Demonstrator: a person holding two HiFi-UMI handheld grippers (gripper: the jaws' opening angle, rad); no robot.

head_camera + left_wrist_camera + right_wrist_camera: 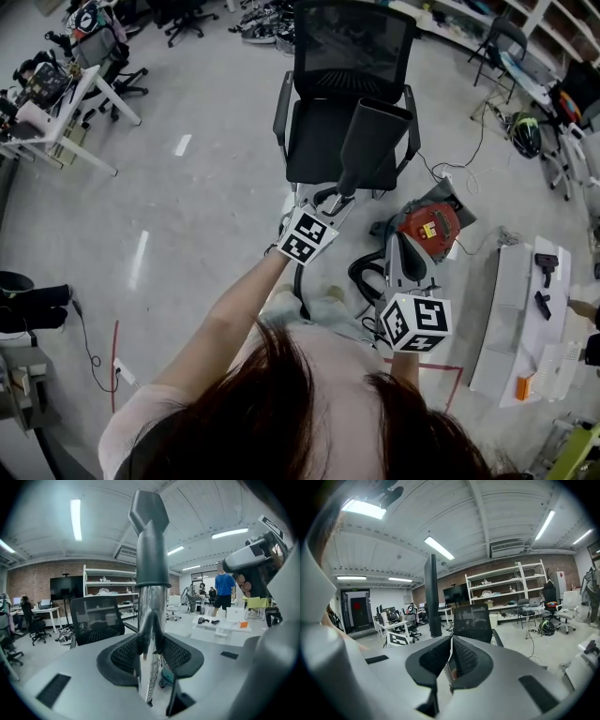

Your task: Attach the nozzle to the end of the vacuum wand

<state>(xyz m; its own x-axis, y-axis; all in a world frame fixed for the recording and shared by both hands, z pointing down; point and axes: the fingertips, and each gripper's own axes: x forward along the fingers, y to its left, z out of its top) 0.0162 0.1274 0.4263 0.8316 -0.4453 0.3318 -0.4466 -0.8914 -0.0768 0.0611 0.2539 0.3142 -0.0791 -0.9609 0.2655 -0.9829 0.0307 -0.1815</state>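
Nozzle [373, 141], dark and flaring wide at its far end, sits on the tip of the wand [151, 620], with its collar meeting the chrome tube. The left gripper [151, 653] pinches that tube between its mesh pads just below the collar, so wand and nozzle rise along the line of the jaws. In the head view this gripper is held out ahead of the person, and the nozzle shows against the seat of a black chair [349, 56].

The right gripper [451, 656] has its jaws pressed together. Nothing is between the pads, and only a thin slit shows lower down. In the head view it hangs to the right of the left gripper and nearer the person, apart from the wand. It is above a grey and red vacuum [429, 225] that lies on the floor beside a black hose [361, 272]. In the right gripper view the nozzle stands as a dark post left of the jaws. The left gripper's marker cube [397, 639] shows low beside it.
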